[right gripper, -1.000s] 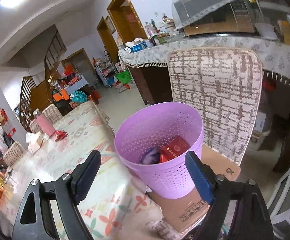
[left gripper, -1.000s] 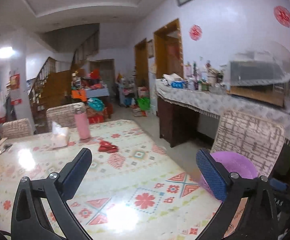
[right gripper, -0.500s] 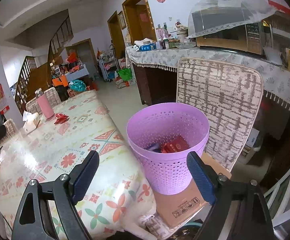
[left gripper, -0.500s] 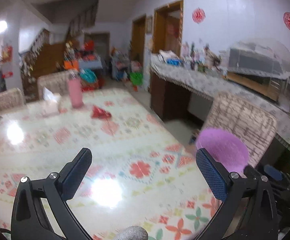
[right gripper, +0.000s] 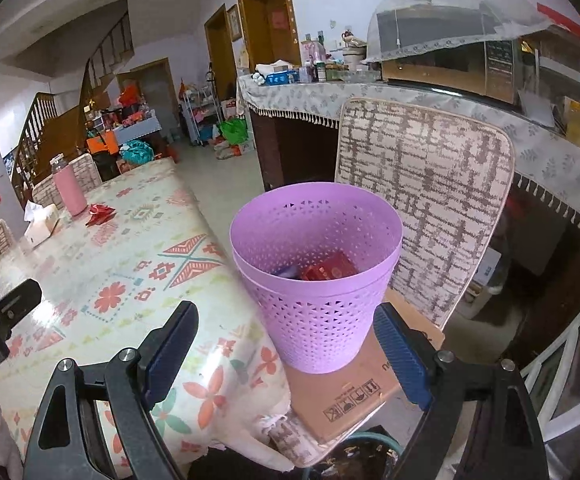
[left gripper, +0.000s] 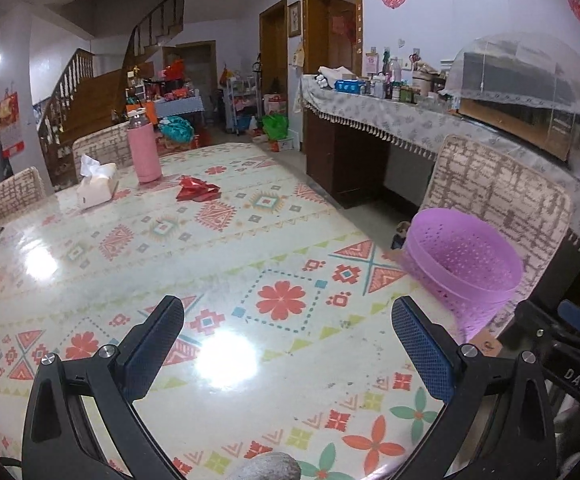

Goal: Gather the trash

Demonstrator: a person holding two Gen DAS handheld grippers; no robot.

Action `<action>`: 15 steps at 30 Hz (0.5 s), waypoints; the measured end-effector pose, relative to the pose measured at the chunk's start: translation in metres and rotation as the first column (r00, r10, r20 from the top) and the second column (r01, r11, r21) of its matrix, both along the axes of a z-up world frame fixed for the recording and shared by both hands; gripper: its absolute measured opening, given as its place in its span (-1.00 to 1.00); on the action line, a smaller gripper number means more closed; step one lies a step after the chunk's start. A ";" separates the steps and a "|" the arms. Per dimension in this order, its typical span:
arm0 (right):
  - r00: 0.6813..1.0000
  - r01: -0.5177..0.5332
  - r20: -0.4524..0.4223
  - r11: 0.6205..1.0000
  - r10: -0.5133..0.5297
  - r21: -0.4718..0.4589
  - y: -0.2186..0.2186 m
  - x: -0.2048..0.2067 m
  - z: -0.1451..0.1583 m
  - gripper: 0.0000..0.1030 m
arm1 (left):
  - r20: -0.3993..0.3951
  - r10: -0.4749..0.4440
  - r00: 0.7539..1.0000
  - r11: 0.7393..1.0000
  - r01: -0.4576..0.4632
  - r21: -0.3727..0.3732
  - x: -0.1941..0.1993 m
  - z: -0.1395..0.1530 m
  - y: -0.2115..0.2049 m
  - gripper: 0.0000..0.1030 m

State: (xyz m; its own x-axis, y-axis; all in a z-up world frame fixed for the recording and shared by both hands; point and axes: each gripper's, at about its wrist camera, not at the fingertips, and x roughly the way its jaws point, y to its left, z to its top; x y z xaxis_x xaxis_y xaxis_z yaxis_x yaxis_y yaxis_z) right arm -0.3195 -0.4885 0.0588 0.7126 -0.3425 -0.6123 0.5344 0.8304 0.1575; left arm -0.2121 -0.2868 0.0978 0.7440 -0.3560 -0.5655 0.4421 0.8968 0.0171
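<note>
A purple perforated waste basket (right gripper: 316,280) stands on a cardboard box (right gripper: 354,392) on a chair beside the table; a red packet (right gripper: 328,268) and other scraps lie inside. It also shows in the left wrist view (left gripper: 462,268). A crumpled red wrapper (left gripper: 197,192) lies far across the patterned table (left gripper: 209,280), near a pink bottle (left gripper: 143,148); it also shows in the right wrist view (right gripper: 99,213). My left gripper (left gripper: 287,344) is open and empty above the table's near part. My right gripper (right gripper: 285,344) is open and empty, just in front of the basket.
A tissue box (left gripper: 95,186) sits left of the pink bottle. A woven chair back (right gripper: 422,200) rises behind the basket. A cloth-covered sideboard (left gripper: 390,120) with bottles and a netted food cover runs along the right wall. More chairs stand at the table's far end.
Both grippers have pulled back and tilted downward. The left view now shows more of the near tabletop; the right view sits farther back from the basket. Both stay open and empty.
</note>
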 end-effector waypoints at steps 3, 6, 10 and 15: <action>1.000 -0.012 -0.009 1.000 0.012 0.003 0.002 0.004 -0.002 0.79 | -0.018 -0.010 1.000 1.000 0.010 0.006 0.002 -0.004 -0.002 1.00; 0.999 -0.026 -0.027 1.000 0.026 0.003 0.003 0.008 -0.006 0.79 | -0.050 -0.031 0.998 0.999 0.031 0.008 0.006 -0.009 -0.005 1.00; 0.999 -0.028 -0.042 1.000 0.028 0.011 0.001 0.011 -0.011 0.80 | -0.076 -0.052 0.996 0.998 0.053 0.018 0.006 -0.015 -0.011 1.00; 0.999 -0.020 -0.050 0.999 0.021 0.036 -0.005 0.010 -0.017 0.80 | -0.105 -0.084 0.991 0.996 0.086 0.015 0.006 -0.019 -0.017 1.00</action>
State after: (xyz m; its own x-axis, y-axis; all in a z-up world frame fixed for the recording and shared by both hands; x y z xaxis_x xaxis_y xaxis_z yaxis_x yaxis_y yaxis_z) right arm -0.3094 -0.4937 0.0414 0.6872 -0.3057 -0.6590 0.5253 0.8358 0.1599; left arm -0.2065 -0.3039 0.0786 0.6484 -0.4033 -0.6457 0.5168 0.8559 -0.0156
